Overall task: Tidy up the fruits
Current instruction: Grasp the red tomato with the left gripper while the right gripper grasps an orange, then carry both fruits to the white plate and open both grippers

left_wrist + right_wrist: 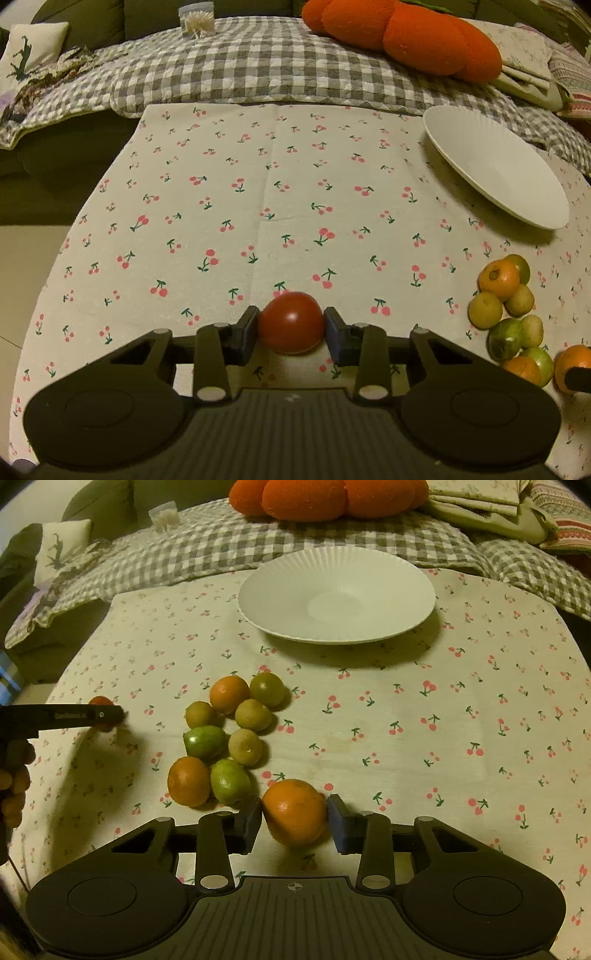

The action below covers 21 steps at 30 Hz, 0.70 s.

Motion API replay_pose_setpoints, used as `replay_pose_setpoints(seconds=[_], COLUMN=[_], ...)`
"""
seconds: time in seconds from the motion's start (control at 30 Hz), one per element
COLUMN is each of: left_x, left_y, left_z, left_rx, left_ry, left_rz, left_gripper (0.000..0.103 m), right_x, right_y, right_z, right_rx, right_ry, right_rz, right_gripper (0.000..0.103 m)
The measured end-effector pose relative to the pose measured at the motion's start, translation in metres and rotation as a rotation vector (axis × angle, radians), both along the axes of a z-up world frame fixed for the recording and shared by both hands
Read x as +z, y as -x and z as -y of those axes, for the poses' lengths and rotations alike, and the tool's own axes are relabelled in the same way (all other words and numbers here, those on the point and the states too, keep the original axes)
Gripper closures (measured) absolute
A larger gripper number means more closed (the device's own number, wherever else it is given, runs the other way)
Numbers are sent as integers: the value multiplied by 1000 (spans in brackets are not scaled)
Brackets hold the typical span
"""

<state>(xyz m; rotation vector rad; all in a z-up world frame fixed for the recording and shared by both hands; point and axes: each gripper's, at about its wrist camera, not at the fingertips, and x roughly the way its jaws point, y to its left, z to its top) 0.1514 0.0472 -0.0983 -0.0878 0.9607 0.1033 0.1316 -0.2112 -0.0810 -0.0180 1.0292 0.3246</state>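
Your left hand-held gripper [291, 325] pinches a red tomato [291, 322] between both pads, above the cherry-print cloth [258, 192] on the counter. Your right hand-held gripper [294, 814] clamps an orange [294, 812] the same way. Just left of that orange sits the fruit cluster [225, 738]: two more oranges, green limes and yellowish small fruits, touching one another. Beyond the cluster, well apart from it, stands the white plate [337, 594], and behind the plate lies an orange cushion [325, 496] on a checked blanket [207, 554]
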Motion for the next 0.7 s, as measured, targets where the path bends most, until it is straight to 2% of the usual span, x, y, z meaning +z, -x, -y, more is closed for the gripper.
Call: replay_pose_setpoints(seconds=[0.27,0.7], left_x=[13,43], left_y=[5,-7], left_z=[11,31], left_rx=[-28,-73], left_ry=[-15,42], left_rz=[42,105], left_gripper=[67,67], right_x=[7,38], right_y=[0,-21], right_z=[4,23], right_rx=[-8,-78], right_ry=[-19,-58], right_rz=[7,65], right_gripper=[67,67])
